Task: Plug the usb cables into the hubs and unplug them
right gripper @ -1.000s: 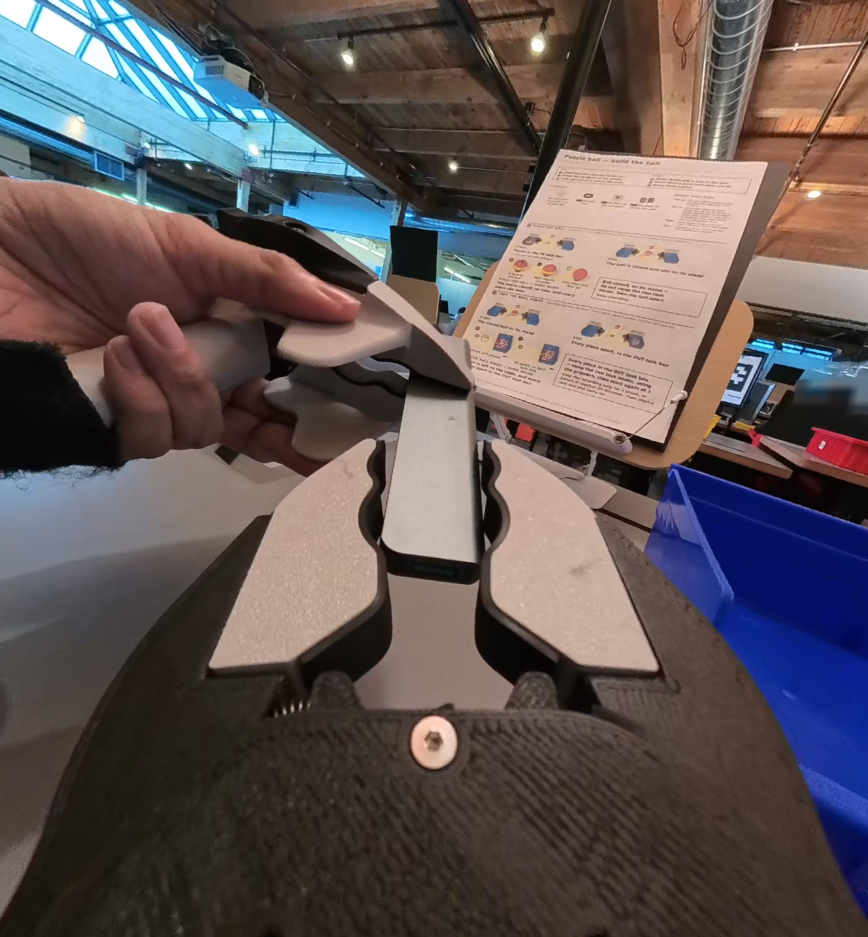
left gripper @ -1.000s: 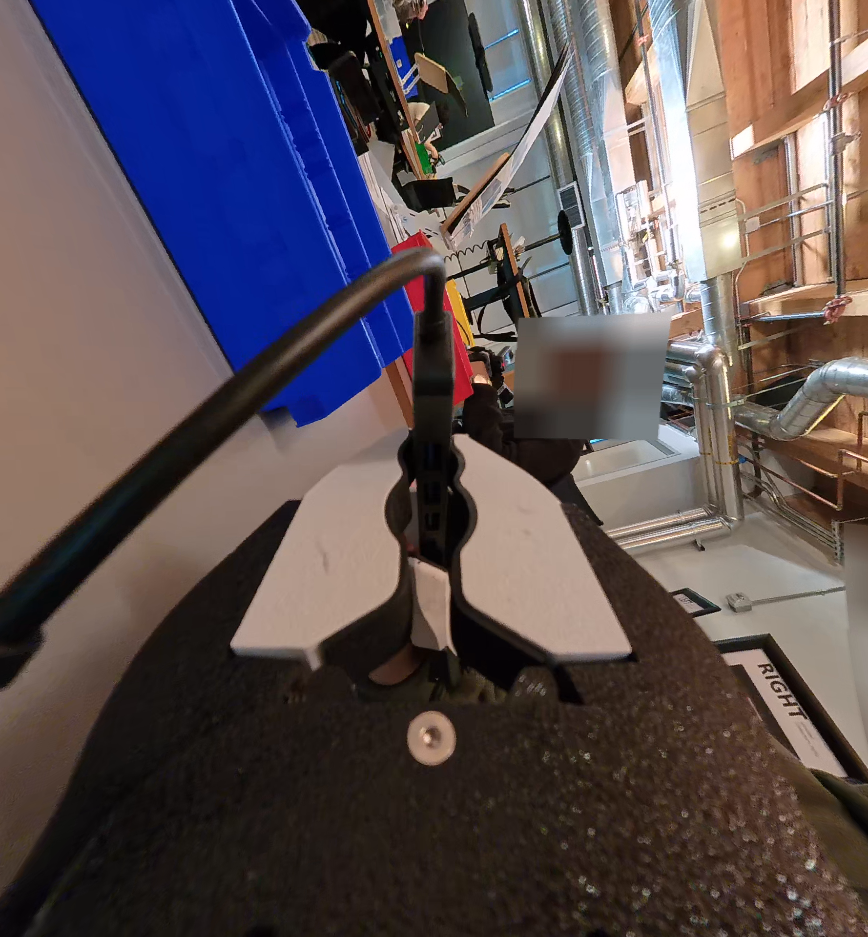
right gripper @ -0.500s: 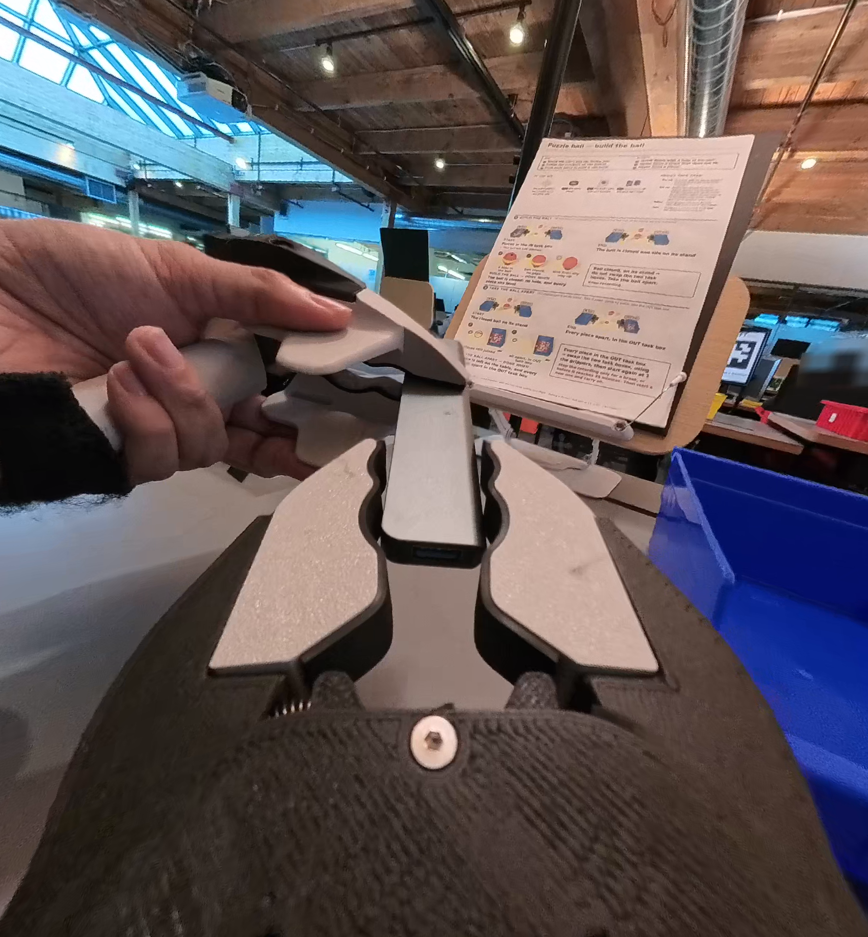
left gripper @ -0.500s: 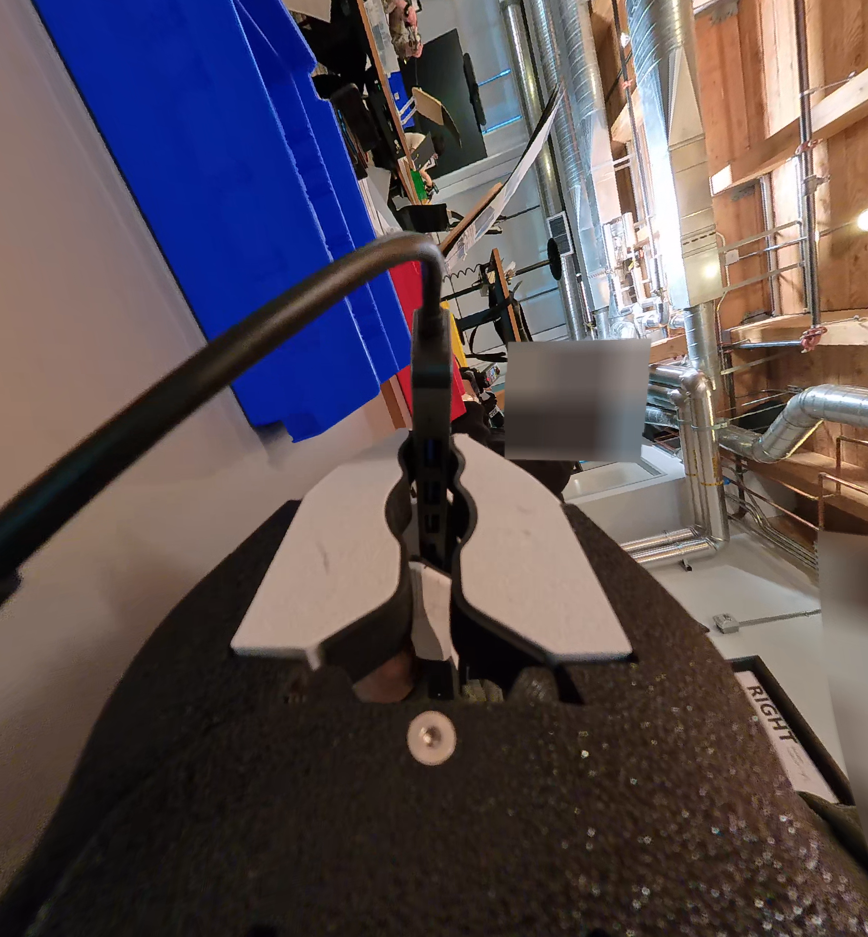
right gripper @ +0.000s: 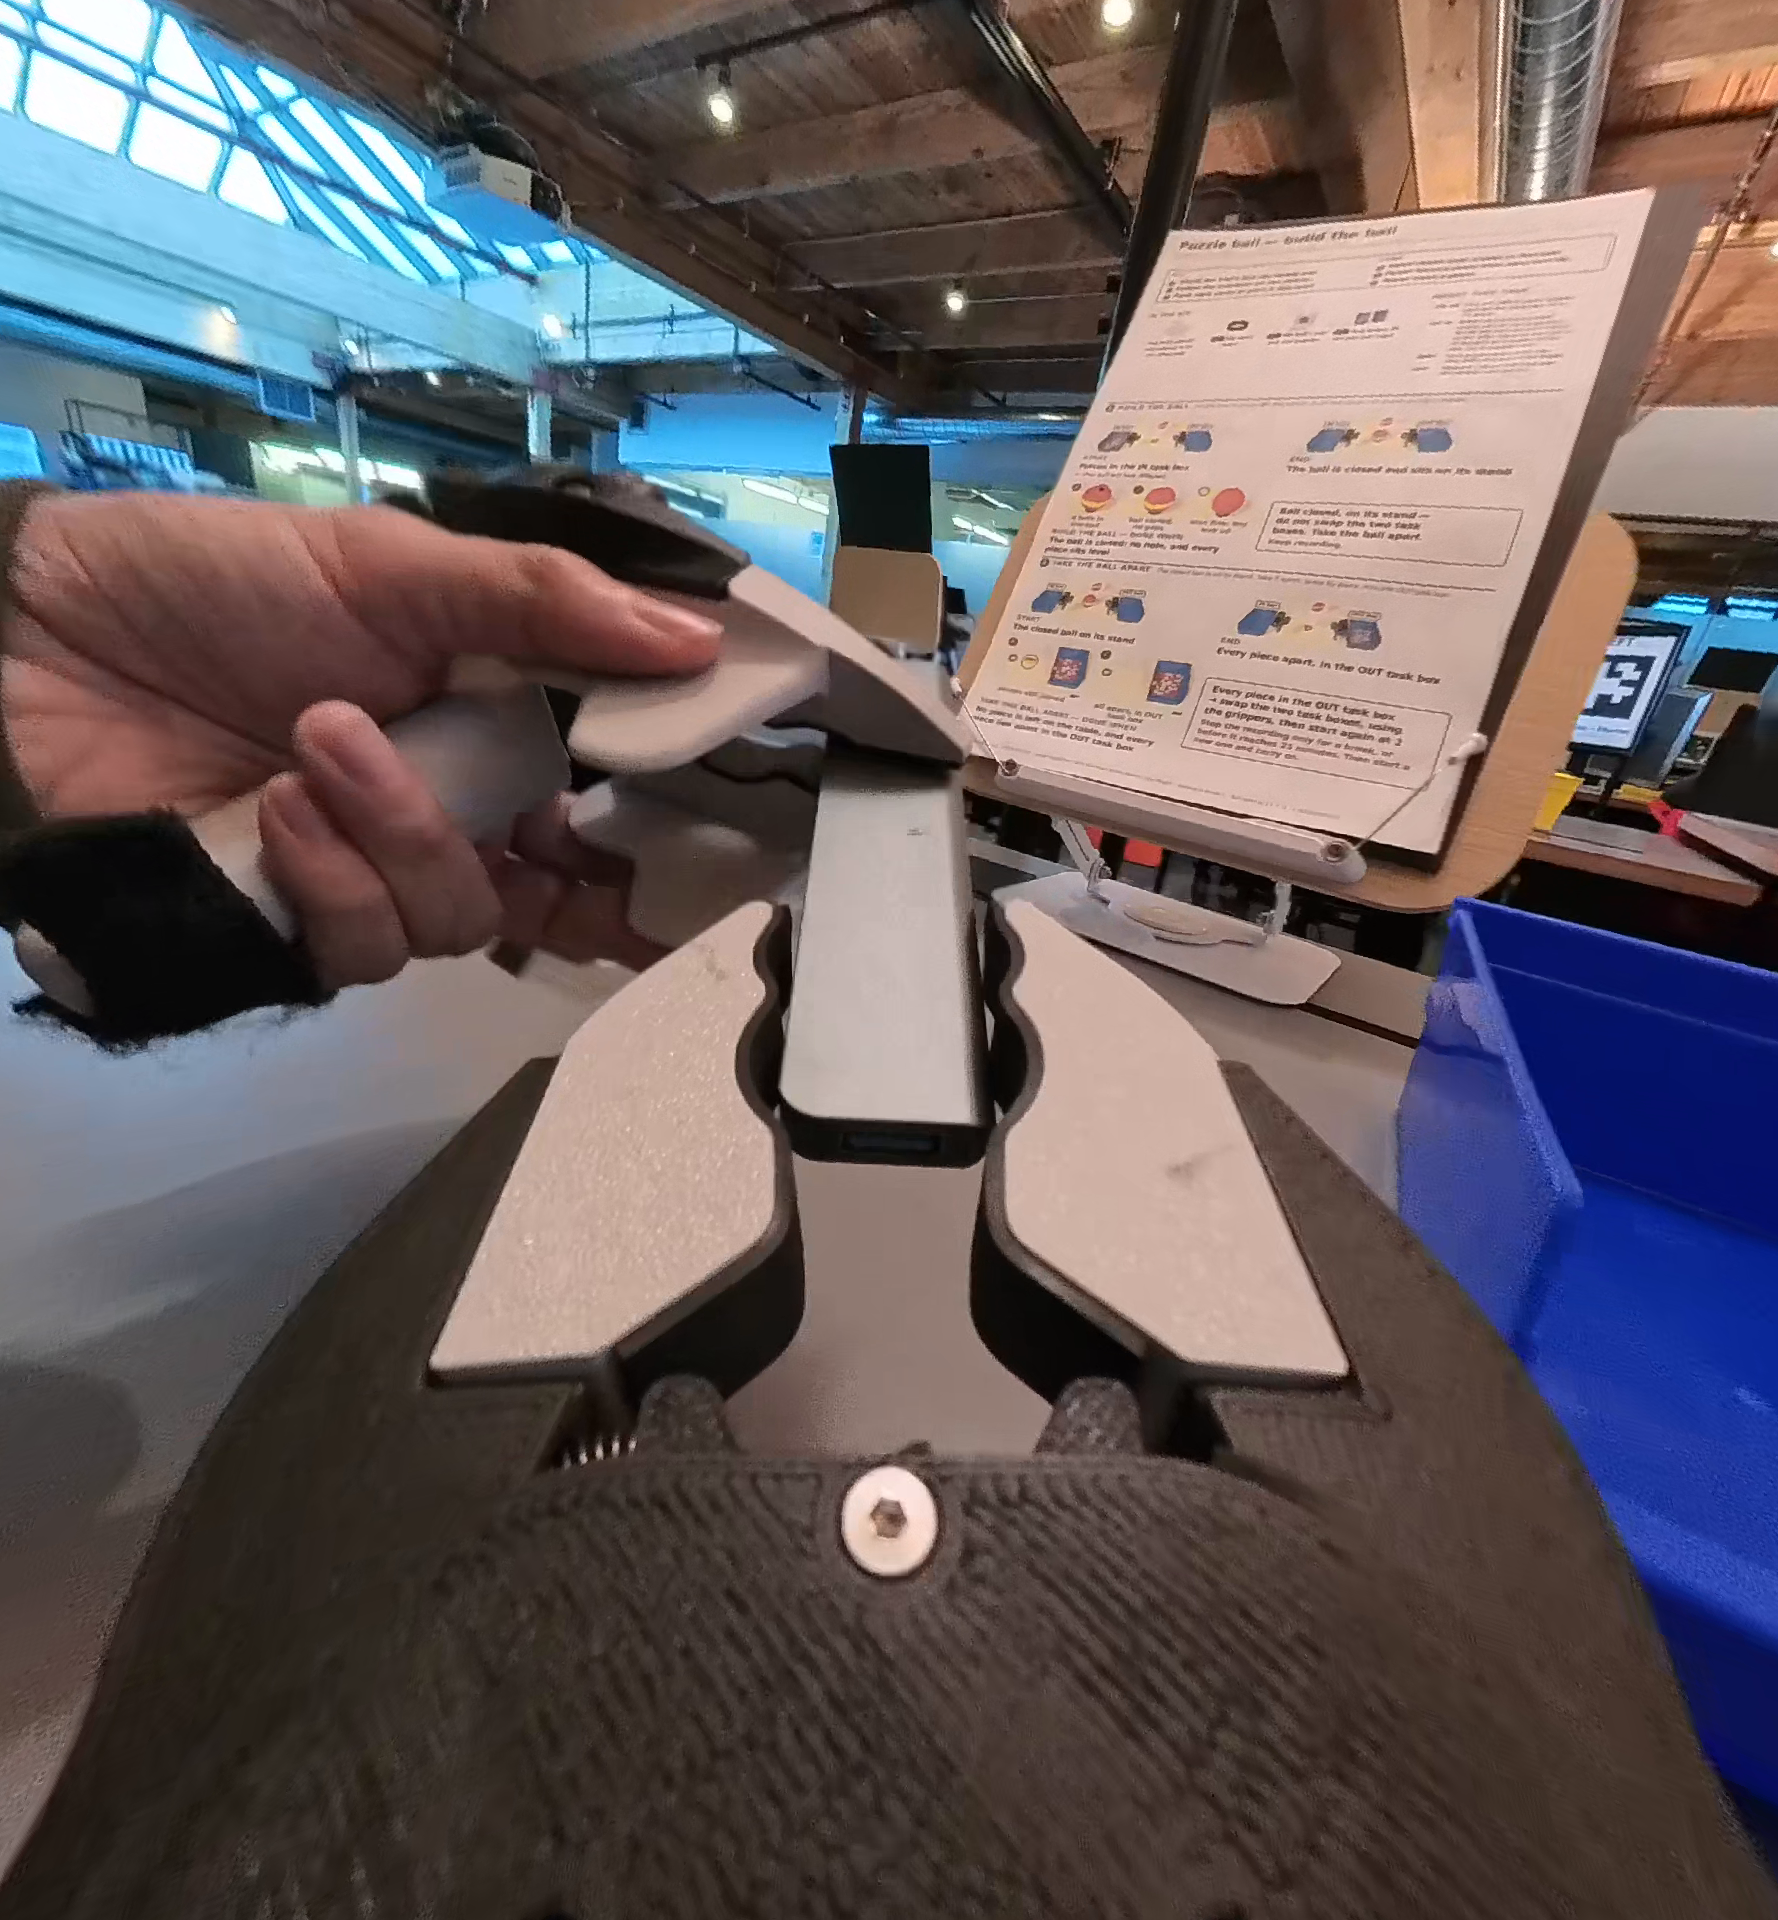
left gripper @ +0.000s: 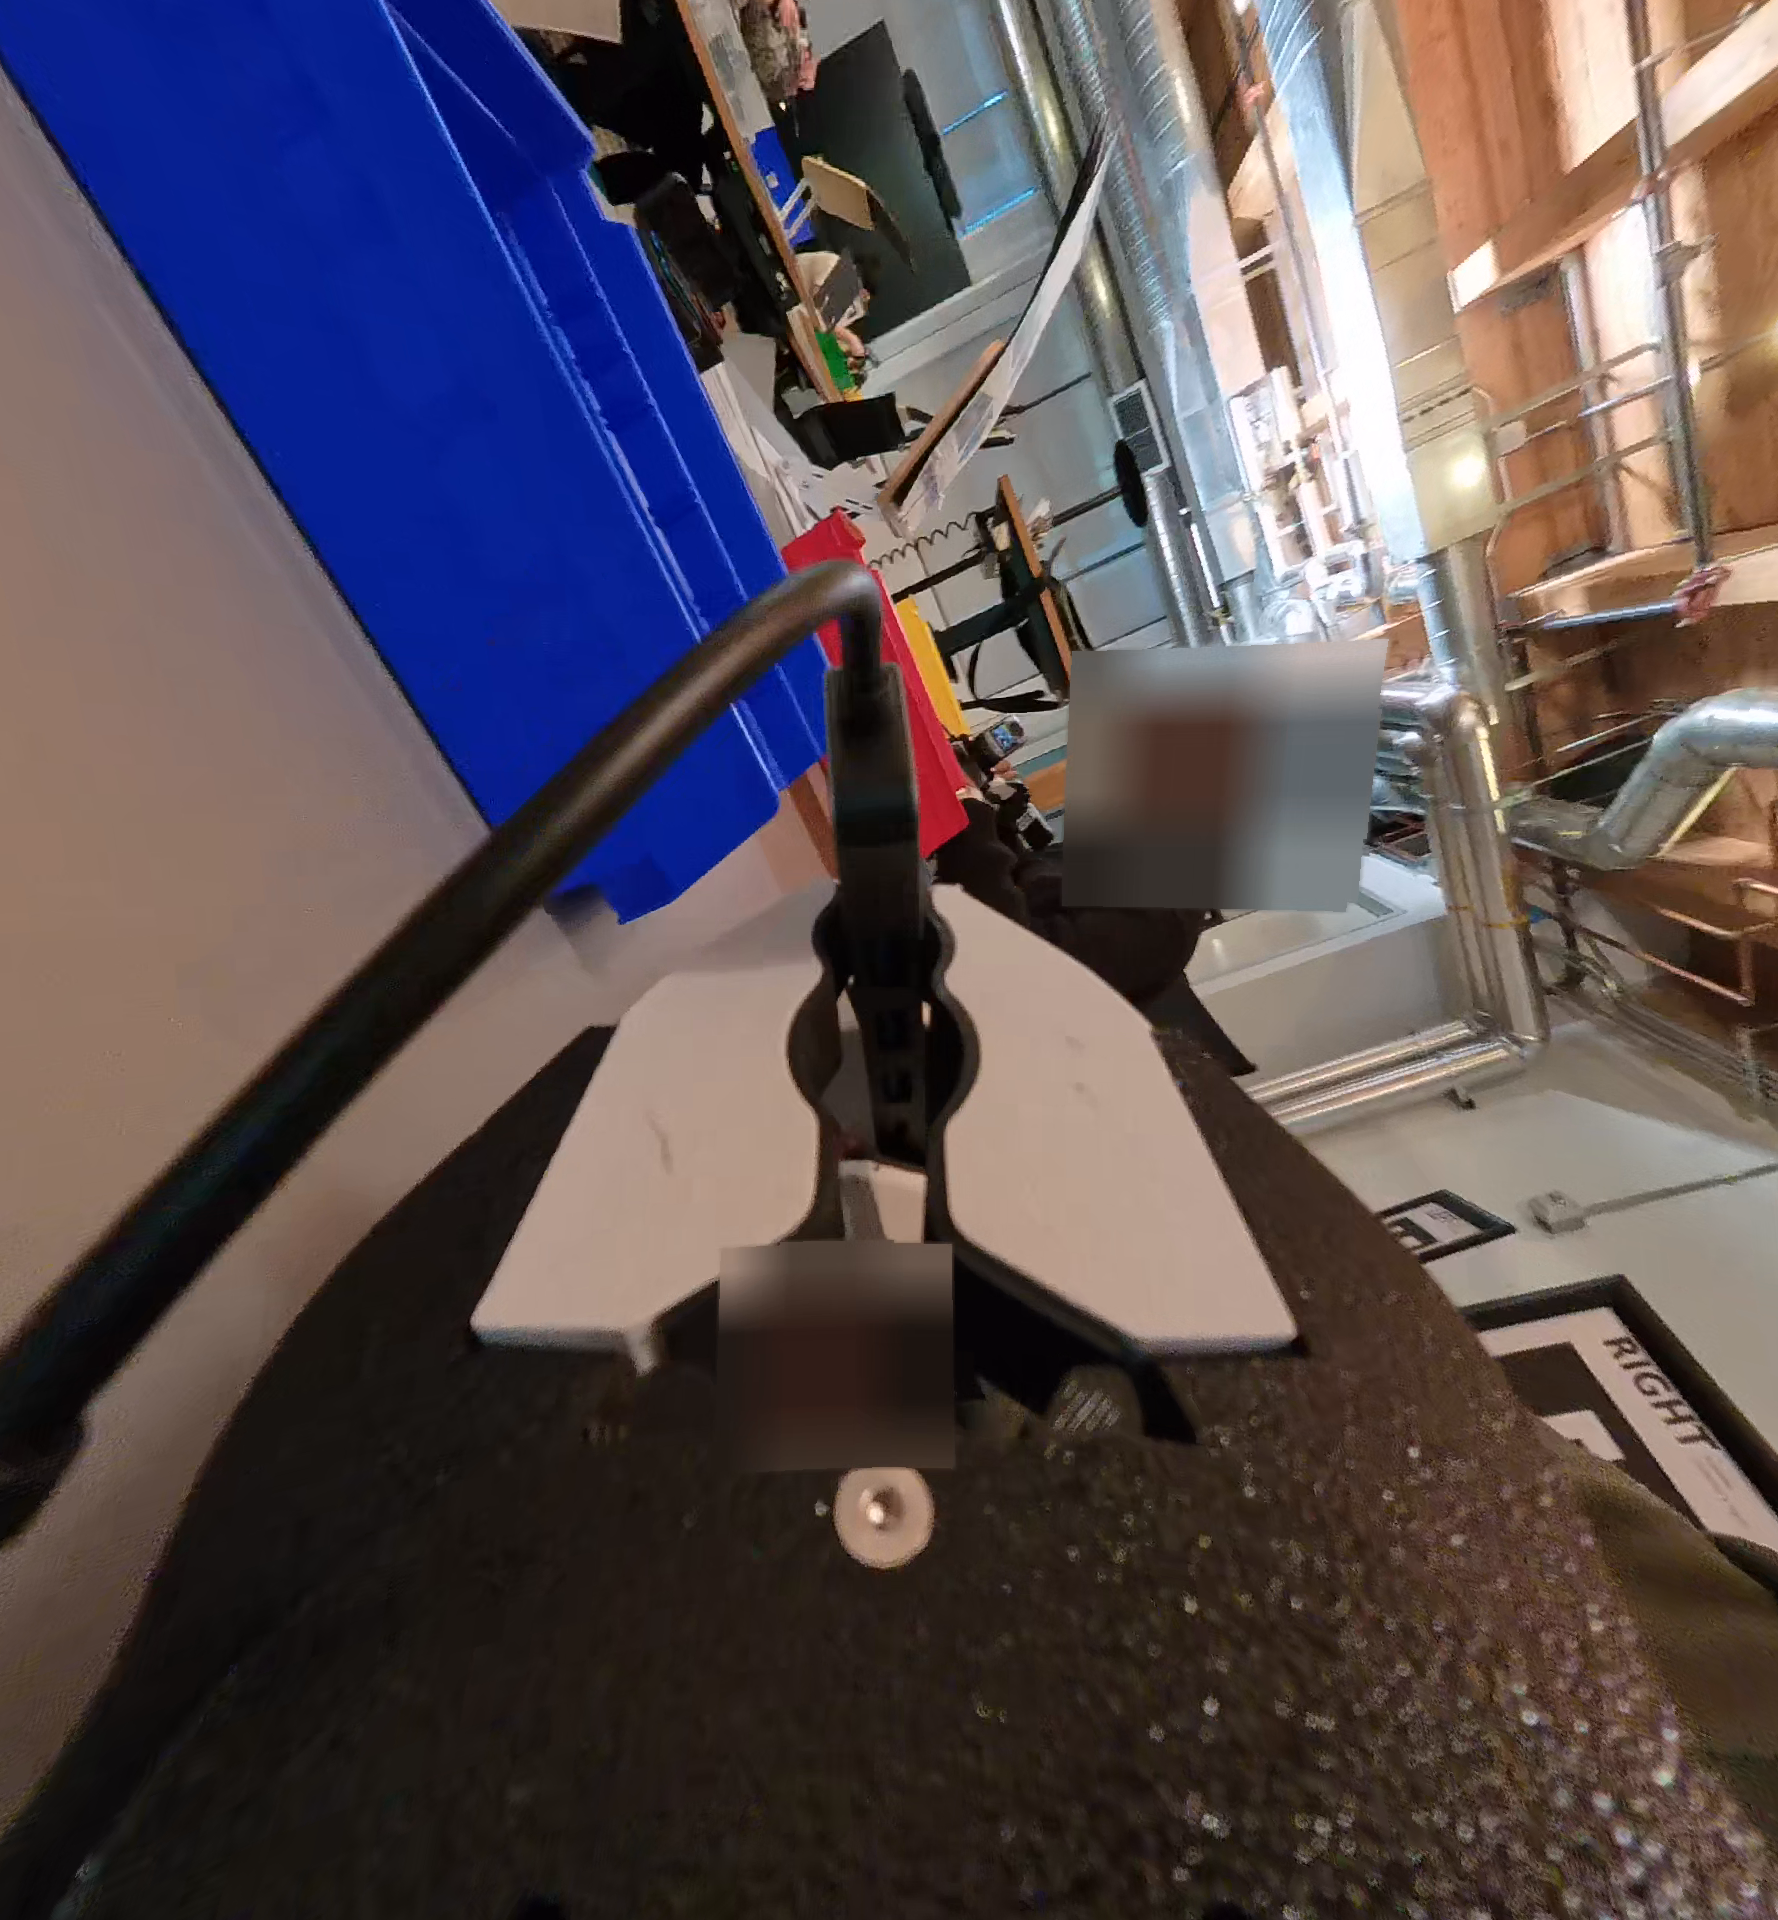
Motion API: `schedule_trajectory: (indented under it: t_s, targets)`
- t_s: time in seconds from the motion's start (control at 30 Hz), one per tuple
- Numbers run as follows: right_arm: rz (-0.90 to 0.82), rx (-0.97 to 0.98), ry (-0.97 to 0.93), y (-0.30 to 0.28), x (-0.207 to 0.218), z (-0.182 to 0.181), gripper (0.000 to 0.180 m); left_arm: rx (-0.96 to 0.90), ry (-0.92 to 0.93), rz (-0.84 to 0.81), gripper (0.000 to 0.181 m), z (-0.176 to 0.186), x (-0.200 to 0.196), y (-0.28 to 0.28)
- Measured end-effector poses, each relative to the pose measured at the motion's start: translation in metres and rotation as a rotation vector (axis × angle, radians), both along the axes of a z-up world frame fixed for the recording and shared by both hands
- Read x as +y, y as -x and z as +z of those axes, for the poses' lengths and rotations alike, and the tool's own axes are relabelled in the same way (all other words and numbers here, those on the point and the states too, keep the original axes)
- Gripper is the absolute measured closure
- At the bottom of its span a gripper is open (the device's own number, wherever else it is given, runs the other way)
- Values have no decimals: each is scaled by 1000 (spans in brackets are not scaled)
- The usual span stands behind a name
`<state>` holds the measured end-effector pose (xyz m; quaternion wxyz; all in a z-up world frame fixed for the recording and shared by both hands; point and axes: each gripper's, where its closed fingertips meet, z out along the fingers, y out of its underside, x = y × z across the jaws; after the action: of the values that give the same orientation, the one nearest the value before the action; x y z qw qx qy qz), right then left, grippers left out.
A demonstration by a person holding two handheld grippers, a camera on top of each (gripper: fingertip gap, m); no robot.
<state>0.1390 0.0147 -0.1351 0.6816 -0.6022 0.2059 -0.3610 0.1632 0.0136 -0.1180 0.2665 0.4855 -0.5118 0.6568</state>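
Between the right claw [right gripper: 885, 1023] fingers sits the grey hub [right gripper: 883, 935], pinched; left claw [left gripper: 883, 1023] clamps its far end.

Grey hub [right gripper: 885, 935], blk cable [left gripper: 365, 997], blue bin [right gripper: 1643, 1195], red bin [left gripper: 900, 727], grey gripper fingers [right gripper: 636, 1164] w/ blk edges

A slim grey USB hub [right gripper: 885, 977] points lengthwise away, its black cable [left gripper: 365, 997] arching off its far end.
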Motion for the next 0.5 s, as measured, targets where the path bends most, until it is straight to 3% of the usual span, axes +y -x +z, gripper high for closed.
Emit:
schedule_trajectory:
  t_s: [0.5]
  targets:
    - [4, -59, 50, 3, 7, 0, 143, 48, 8, -52, 171, 12, -1, 8]
